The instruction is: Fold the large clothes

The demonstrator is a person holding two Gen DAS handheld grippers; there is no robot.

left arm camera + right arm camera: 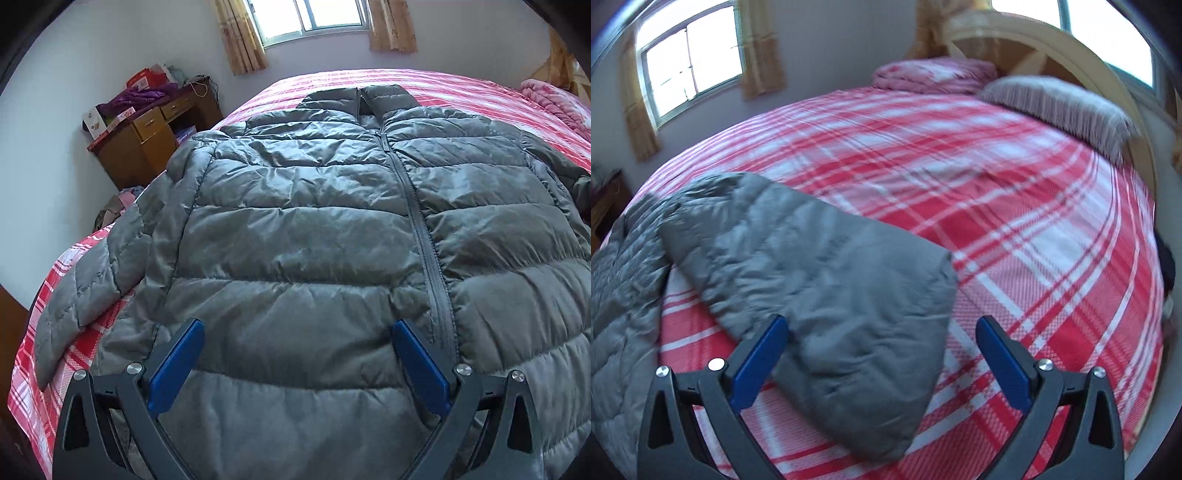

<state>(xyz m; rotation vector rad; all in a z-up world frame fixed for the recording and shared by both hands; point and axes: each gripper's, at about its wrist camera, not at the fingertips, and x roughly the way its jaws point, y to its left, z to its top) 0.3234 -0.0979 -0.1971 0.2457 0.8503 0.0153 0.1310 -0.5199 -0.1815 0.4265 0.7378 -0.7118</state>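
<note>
Two grippers are in play, and both stand with their blue-padded jaws spread wide, holding nothing. The left gripper (pixel 297 347) hovers low over the hem end of a grey puffer jacket (pixel 303 229), its pads straddling the quilted panel just left of the zip (pixel 424 236), which runs from about five o'clock up toward twelve. The right gripper (pixel 881 343) hangs over the right sleeve (pixel 827 280), whose cuff end lies between the pads and points toward six o'clock in the right wrist view; whether either pad touches the fabric I cannot tell.

Outward from the tools, the jacket lies face up and zipped on a bed (pixel 1015 229) covered in red-and-white plaid, collar (pixel 358 98) at twelve o'clock in the left view. The left sleeve (pixel 96 280) trails off toward eight o'clock, over the bed's edge. The right sleeve angles away from the body, with plaid showing between them.

As for progress, I judge the folding barely begun: the garment is spread flat, but no sleeve is turned in and no part of the body is doubled over. Both sleeves and the body folds remain to be done, the right sleeve likely first.
</note>
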